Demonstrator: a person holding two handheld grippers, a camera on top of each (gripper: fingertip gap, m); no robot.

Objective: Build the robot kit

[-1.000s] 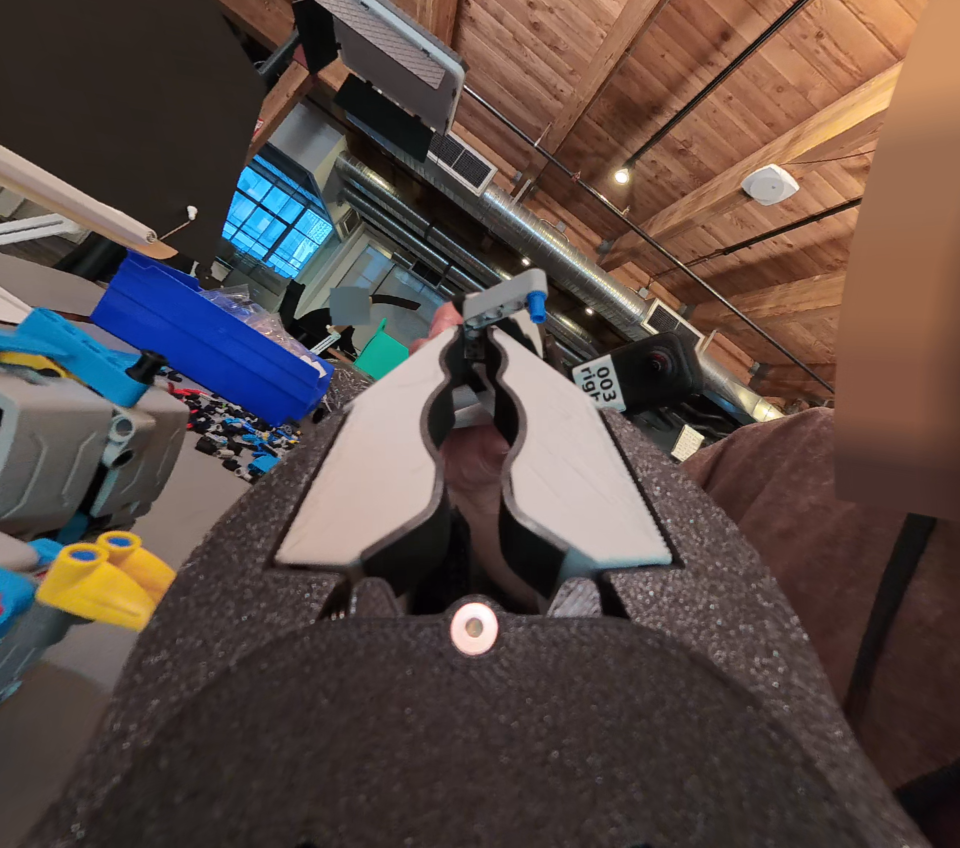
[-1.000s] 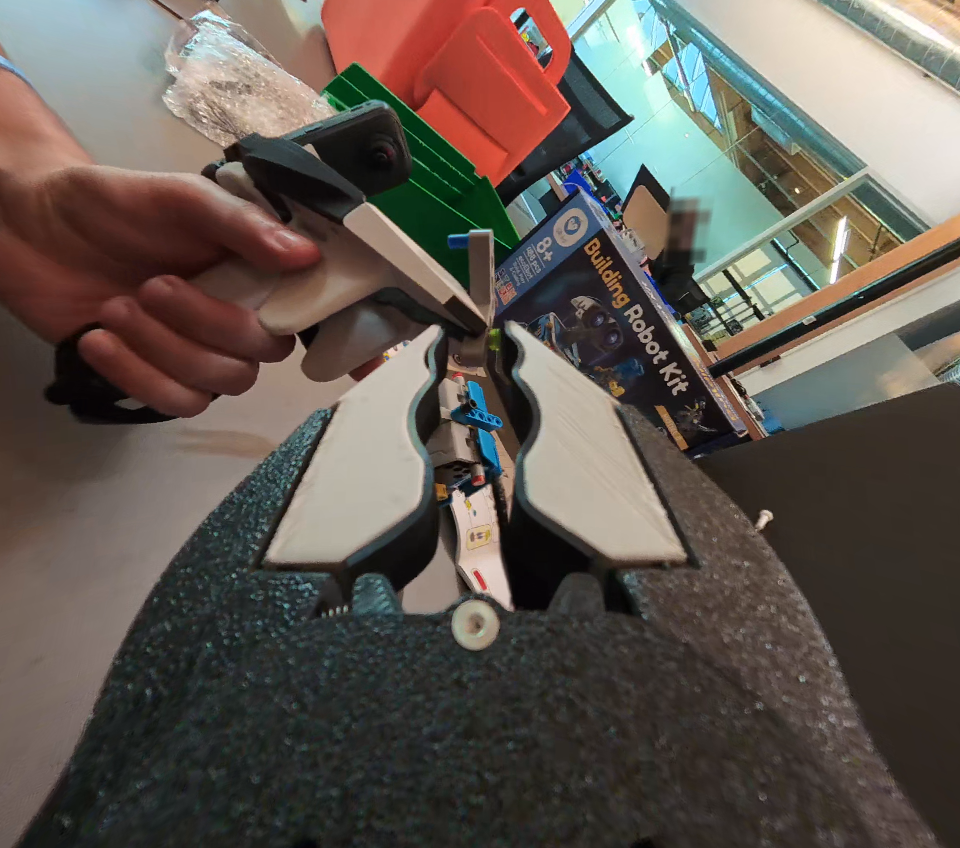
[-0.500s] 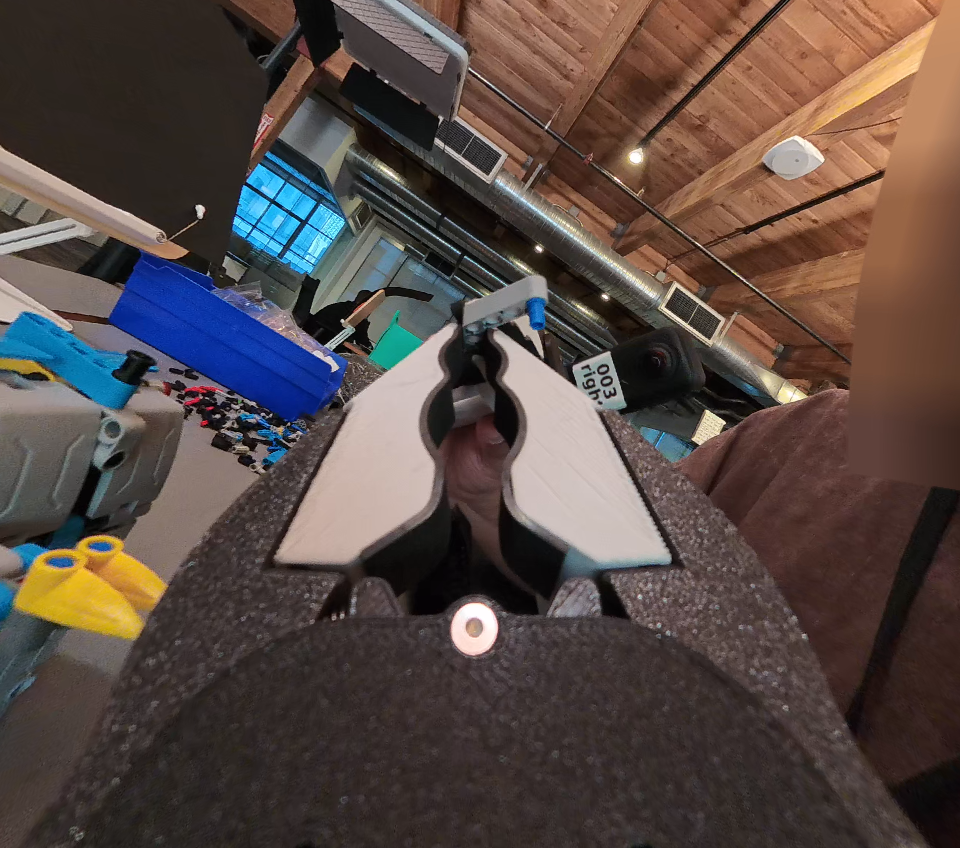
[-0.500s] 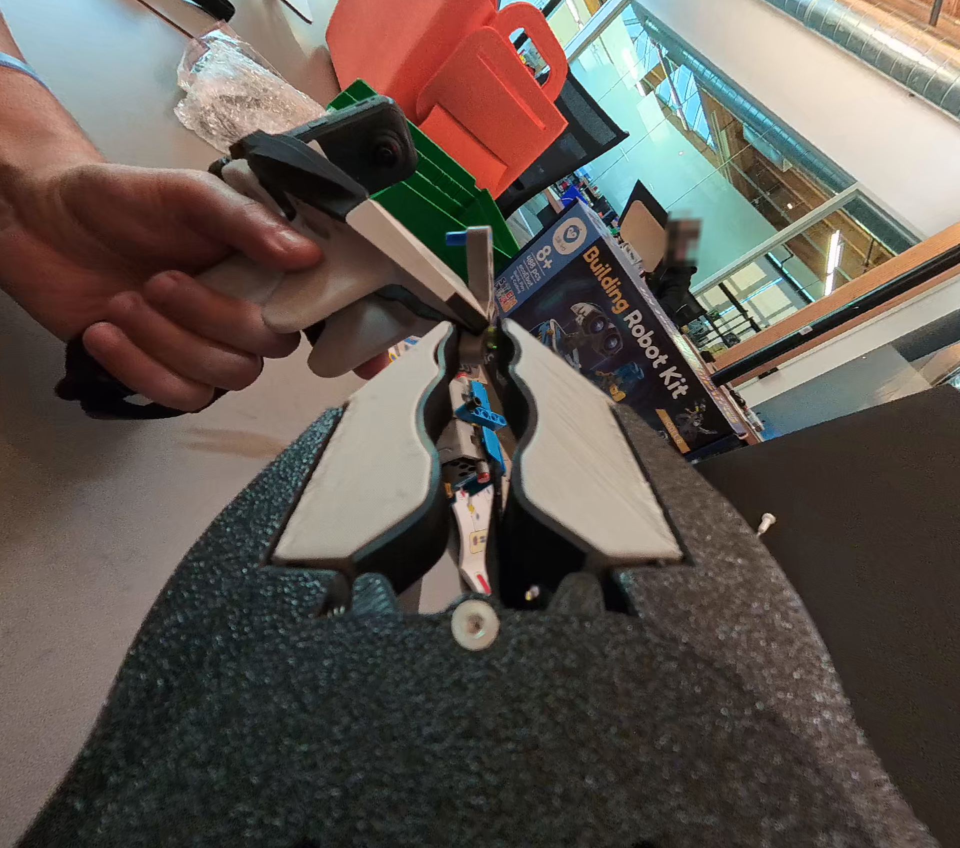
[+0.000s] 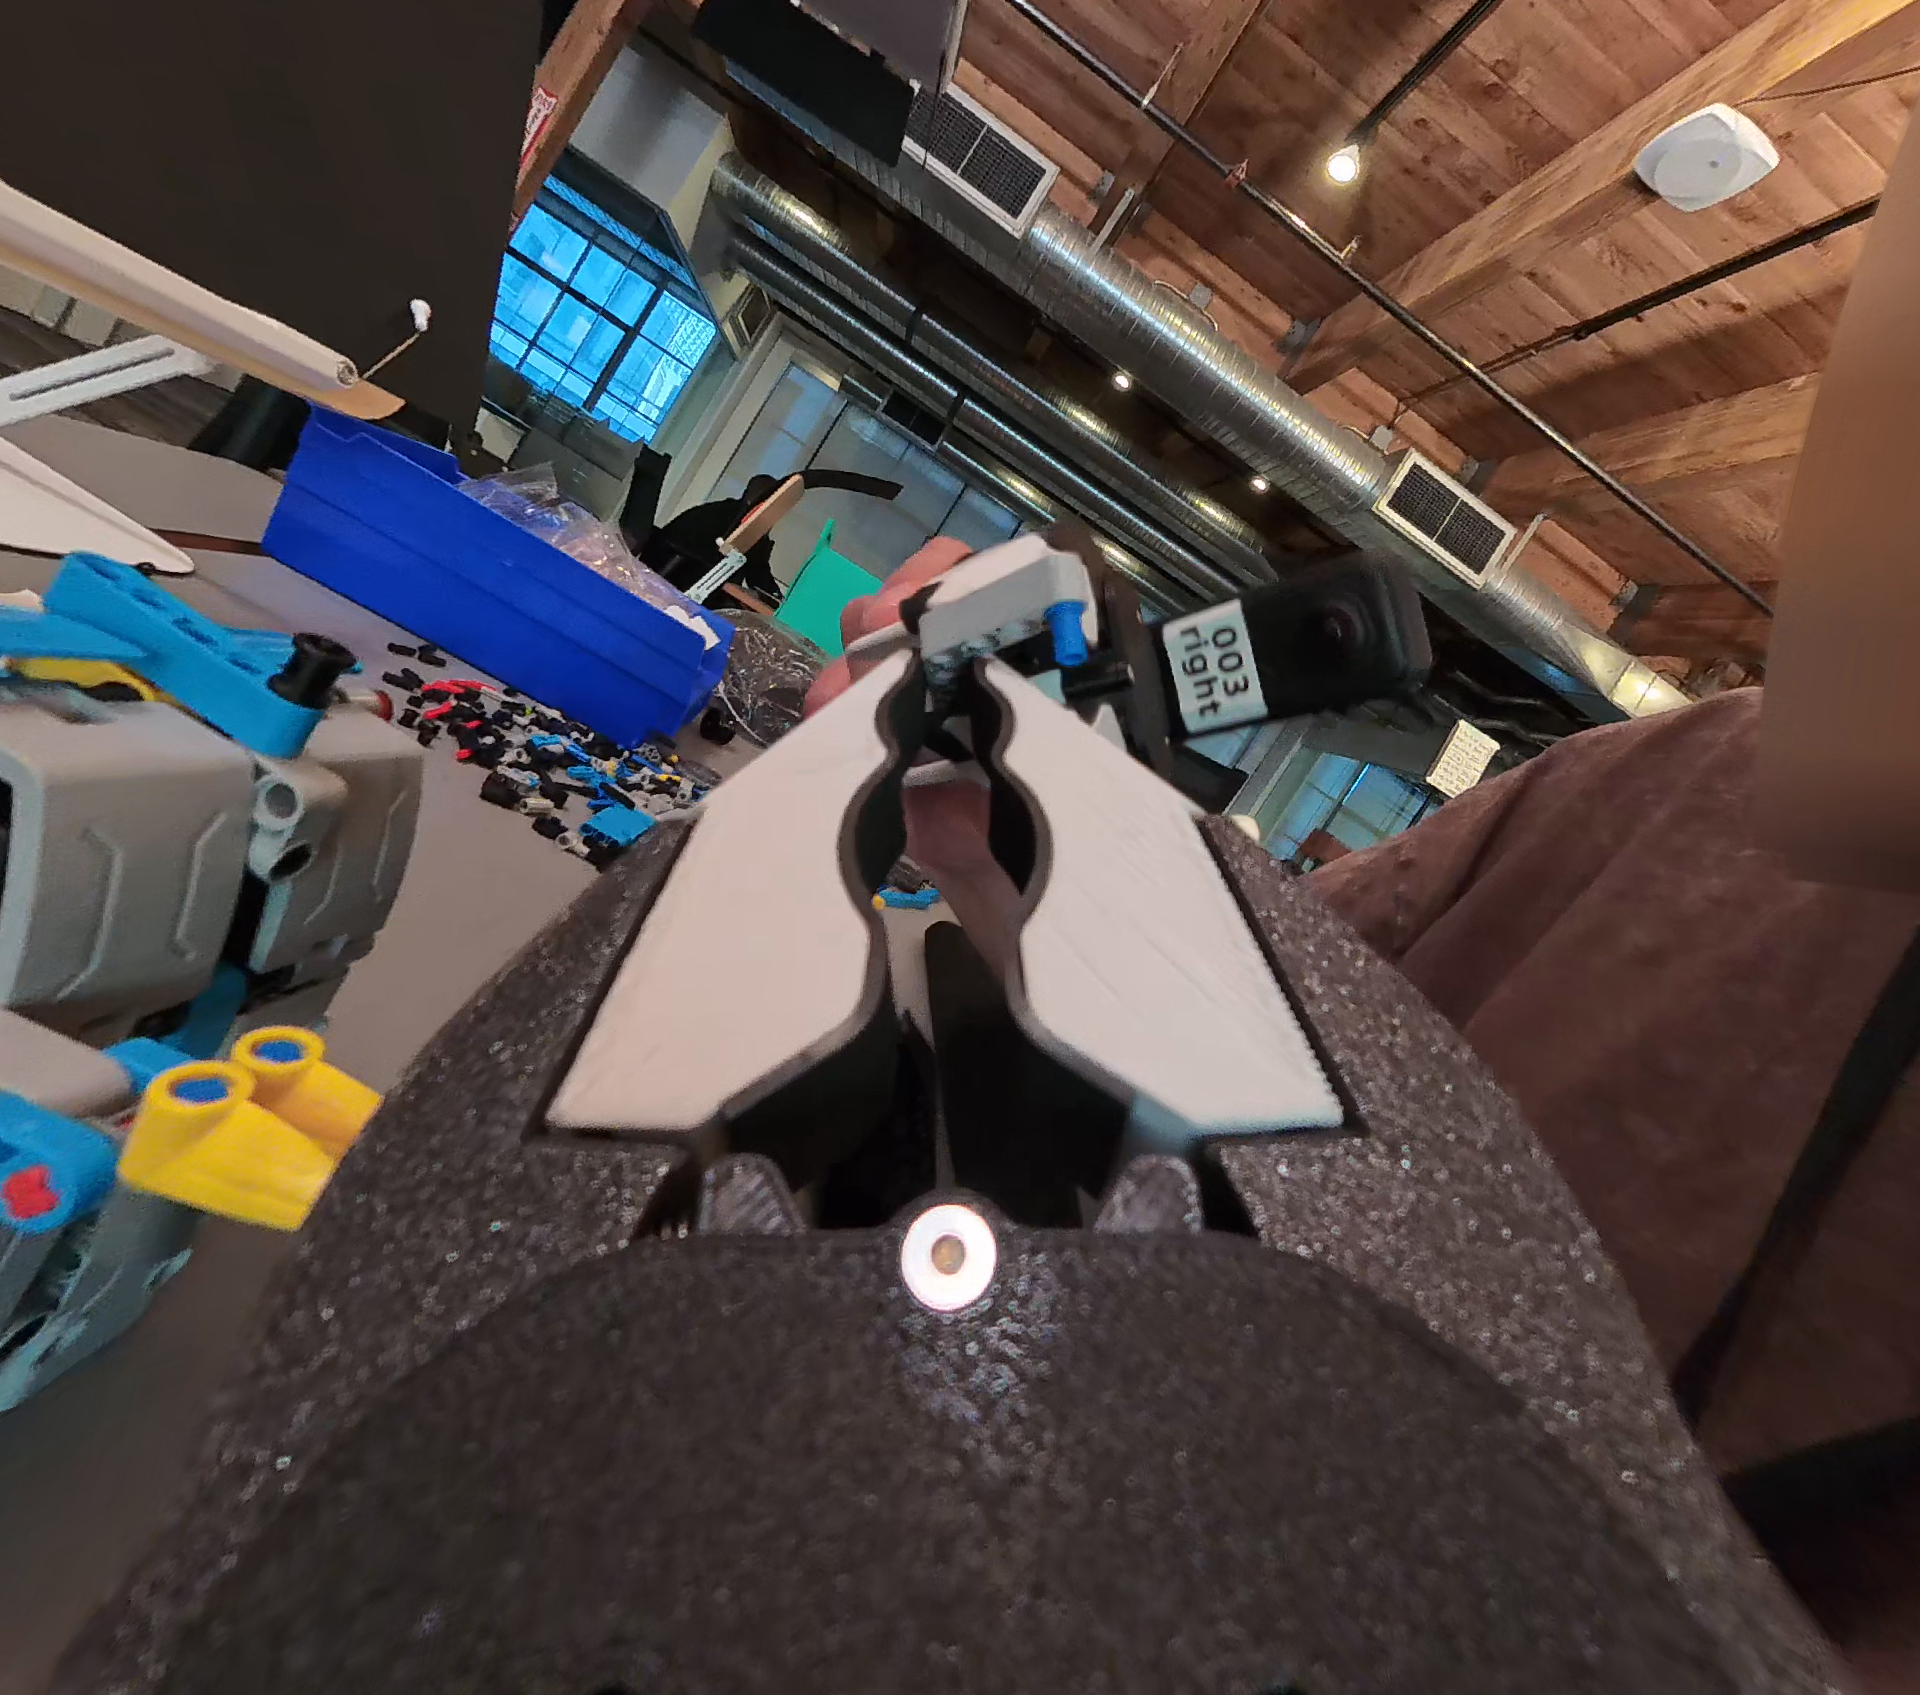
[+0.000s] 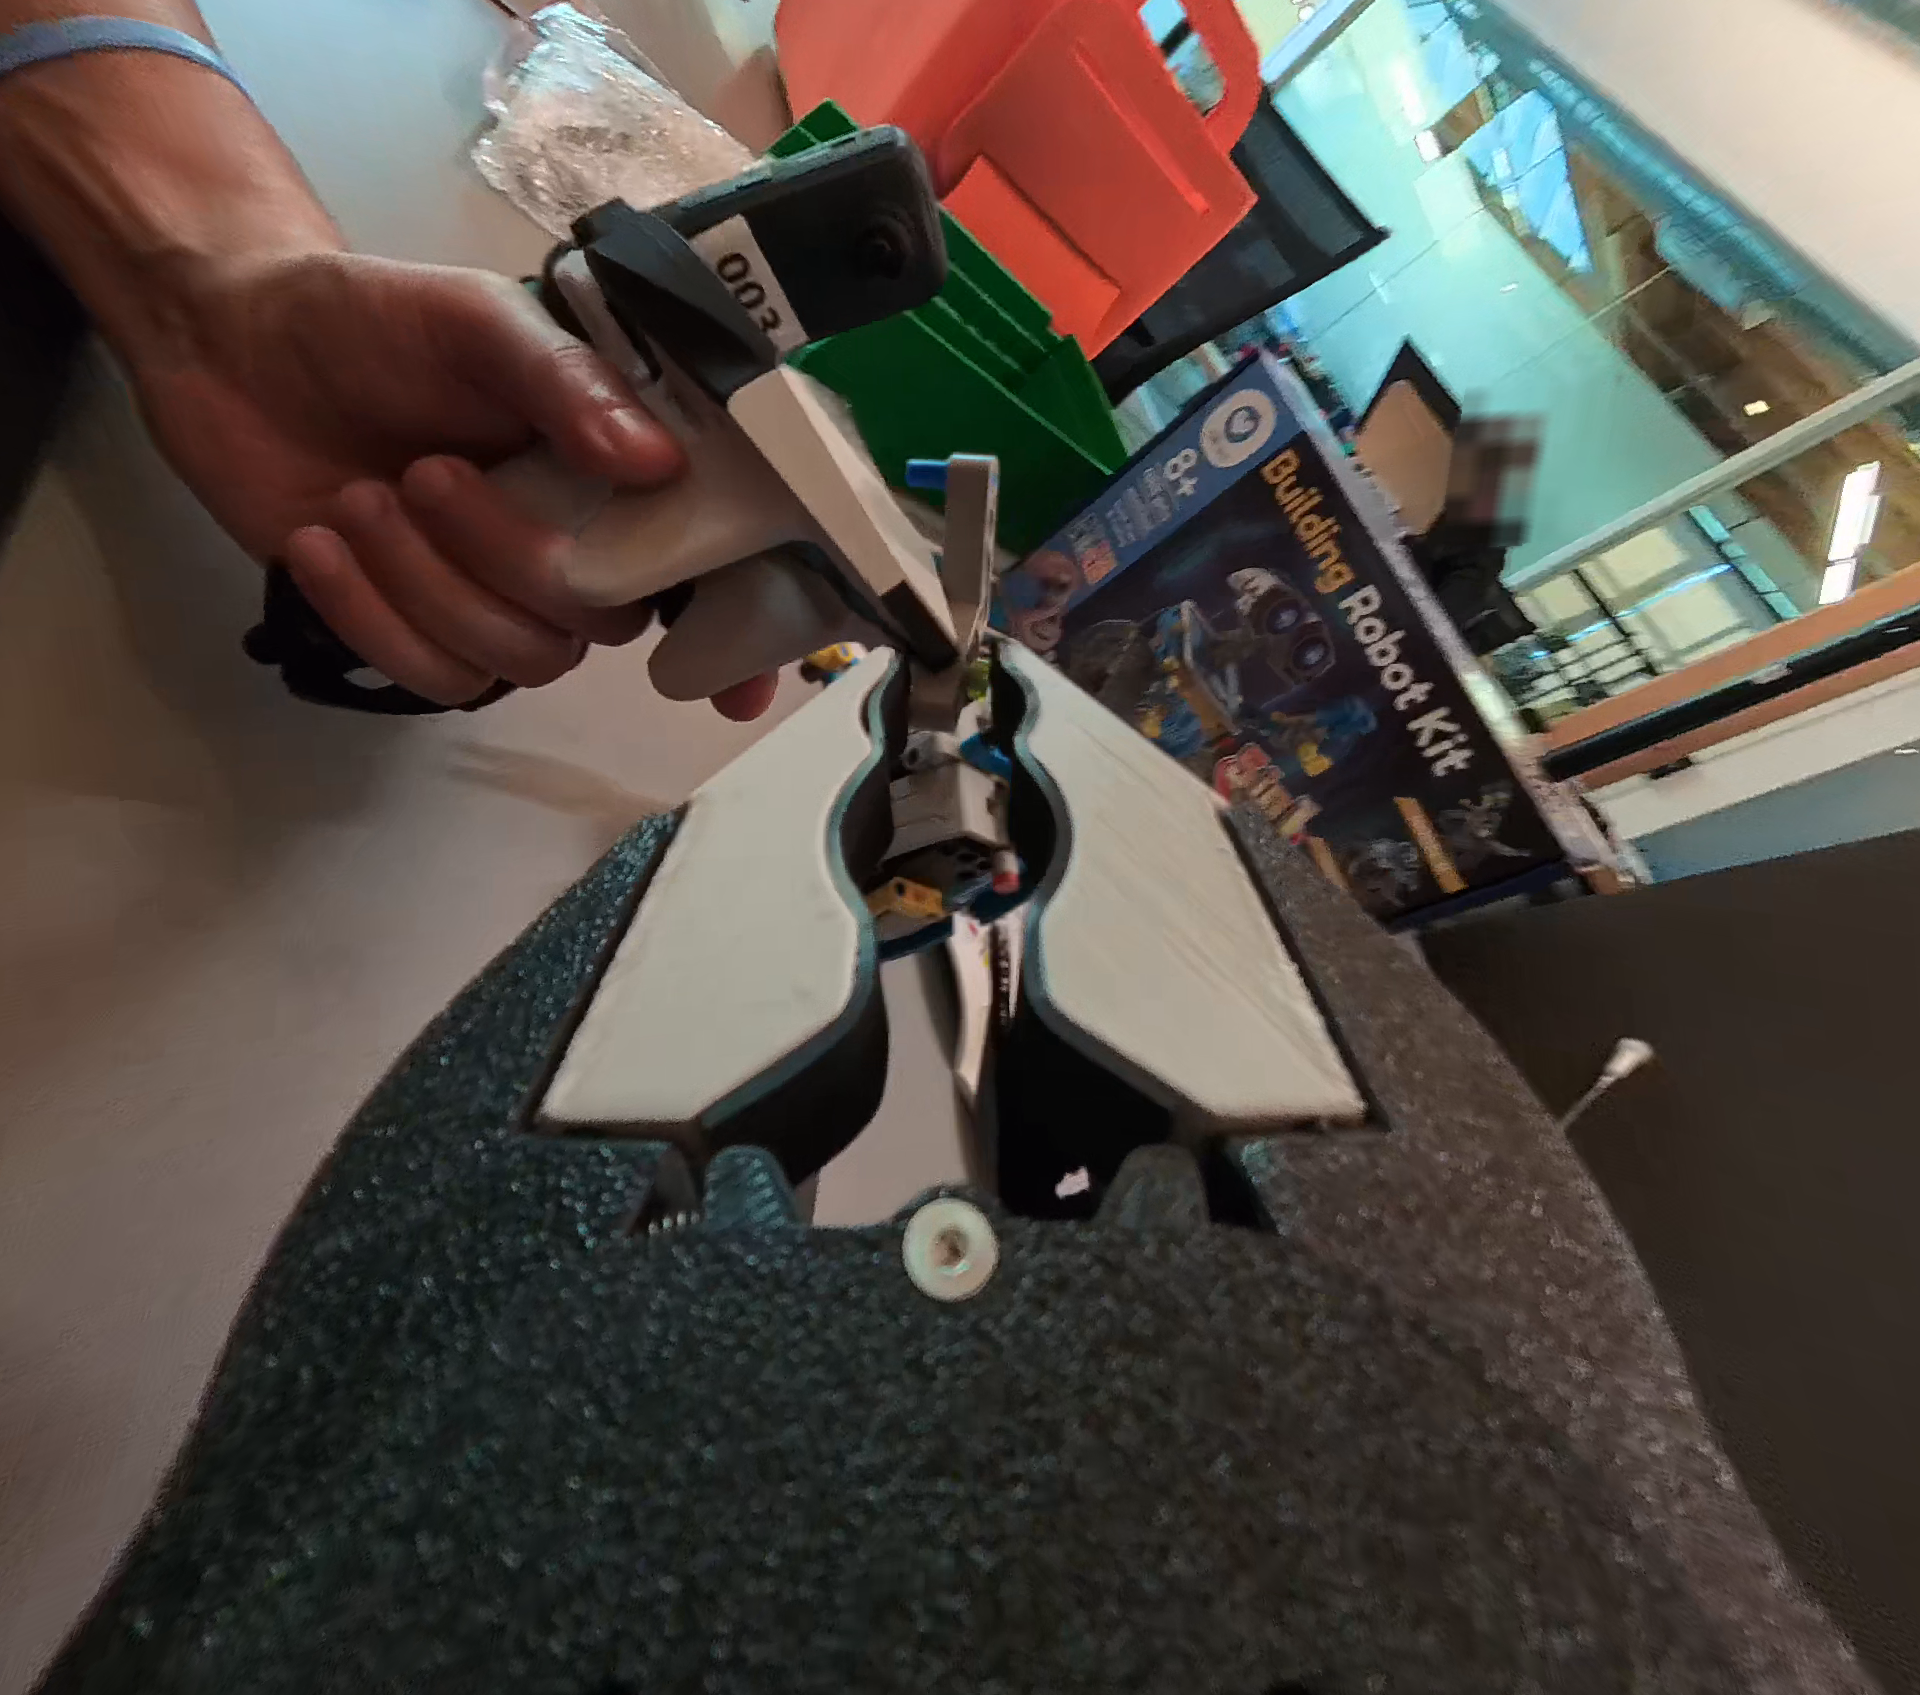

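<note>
In the left wrist view my left gripper is shut on a grey beam that has a blue pin at one end. It holds the beam in the air above the table. The right gripper's camera block sits just behind the beam. In the right wrist view my right gripper has its fingers close together on a small yellow-green pin, which is at the lower end of the same beam. A hand holds the left gripper, which comes in from the left.
A blue bin, several loose small parts, a grey and blue robot model and yellow pieces lie on the table at the left. Orange bins, green bins, a kit box and a plastic bag stand beyond. Both grippers' tips are close together, under 4 cm apart.
Both grippers have tilted together, so more of the table shows in the left view. The beam stays gripped, and the two grippers stay tip to tip.
</note>
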